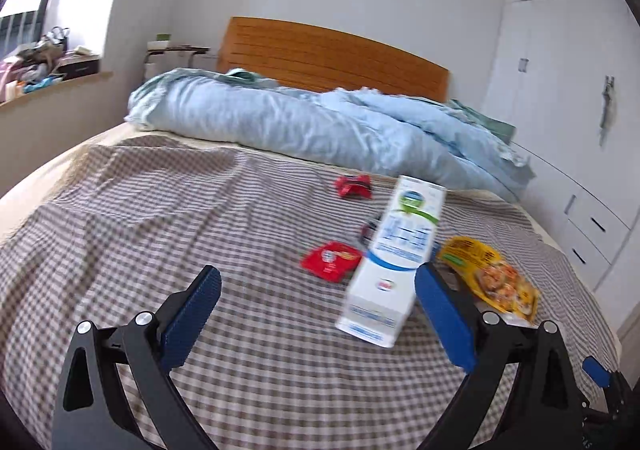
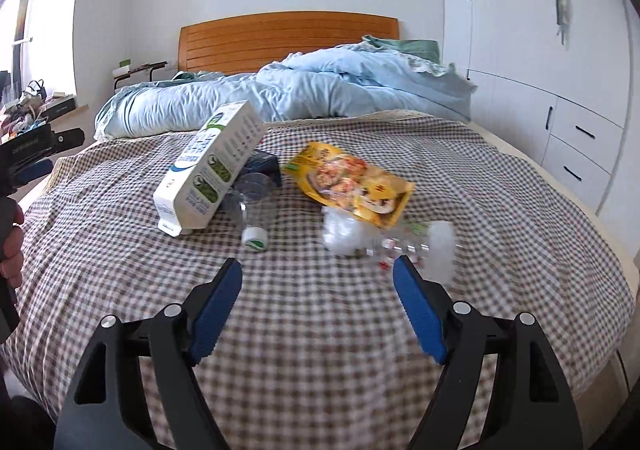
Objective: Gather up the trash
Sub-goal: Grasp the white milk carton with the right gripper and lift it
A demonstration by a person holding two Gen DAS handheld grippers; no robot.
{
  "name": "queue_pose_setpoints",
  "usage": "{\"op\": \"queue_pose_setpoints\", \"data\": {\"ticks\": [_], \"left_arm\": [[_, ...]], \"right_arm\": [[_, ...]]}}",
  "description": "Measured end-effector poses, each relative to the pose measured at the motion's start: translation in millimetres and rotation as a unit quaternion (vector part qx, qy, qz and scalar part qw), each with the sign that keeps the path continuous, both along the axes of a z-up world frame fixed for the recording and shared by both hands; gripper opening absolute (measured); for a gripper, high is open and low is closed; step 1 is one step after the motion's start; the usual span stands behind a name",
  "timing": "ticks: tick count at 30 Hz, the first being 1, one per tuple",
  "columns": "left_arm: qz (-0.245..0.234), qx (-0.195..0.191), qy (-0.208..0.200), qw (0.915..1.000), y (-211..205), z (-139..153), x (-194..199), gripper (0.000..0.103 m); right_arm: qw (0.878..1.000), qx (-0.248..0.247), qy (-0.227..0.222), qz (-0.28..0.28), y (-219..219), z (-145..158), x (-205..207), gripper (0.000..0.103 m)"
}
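Above the checked bed (image 2: 120, 258) both grippers hang with jaws spread, gripping nothing: the left gripper (image 1: 318, 282) nearest the milk carton (image 1: 394, 262), the right gripper (image 2: 318, 270) nearest the crumpled plastic (image 2: 400, 238). Beyond lies a yellow pouch (image 2: 352, 181), probably awaiting collection.

My two wrist cameras look down along each claw toward the headboard (image 1: 332, 53), close over the bed (image 2: 120, 242); both share the milk carton (image 1: 394, 262) ahead.
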State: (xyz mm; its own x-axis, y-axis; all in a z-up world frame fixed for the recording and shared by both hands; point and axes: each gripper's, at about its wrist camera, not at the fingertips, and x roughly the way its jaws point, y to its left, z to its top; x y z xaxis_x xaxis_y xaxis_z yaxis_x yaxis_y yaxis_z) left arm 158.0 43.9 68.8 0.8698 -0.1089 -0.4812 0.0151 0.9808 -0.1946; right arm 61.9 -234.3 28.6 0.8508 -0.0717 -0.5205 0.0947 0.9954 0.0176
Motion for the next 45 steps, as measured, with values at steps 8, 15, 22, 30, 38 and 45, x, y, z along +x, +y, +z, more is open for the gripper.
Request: {"op": "queue_pose_setpoints", "data": {"ticks": [8,15,22,30,38,45], "left_arm": [[0.141,-0.065,0.051,0.9865,96,-24,21,0.094],[0.145,-0.096,0.047,0.9837,107,-22,21,0.094],[0.112,-0.045,0.062,0.9907,84,-30,30,0.094],[0.102,-0.031,0.077,0.9913,66,-37,33,0.094],[0.144,-0.081,0.091,0.9821,77,-40,32,0.094],[0.141,-0.094,0.104,0.9801,97,-45,38,0.094]], "right_arm": [[0.996,0.034,0.078,-0.012,121,-41,136,0.075],[0.987,-0.029,0.144,-0.062,156,-63,204,0.075],[0.99,-0.008,0.128,-0.063,126,-58,211,0.048],[0.997,0.016,0.07,0.016,74,-36,159,0.0],[0.998,-0.004,0.066,0.022,122,-18,171,0.092],[0.982,-0.085,0.141,-0.095,172,-62,261,0.092]]}}
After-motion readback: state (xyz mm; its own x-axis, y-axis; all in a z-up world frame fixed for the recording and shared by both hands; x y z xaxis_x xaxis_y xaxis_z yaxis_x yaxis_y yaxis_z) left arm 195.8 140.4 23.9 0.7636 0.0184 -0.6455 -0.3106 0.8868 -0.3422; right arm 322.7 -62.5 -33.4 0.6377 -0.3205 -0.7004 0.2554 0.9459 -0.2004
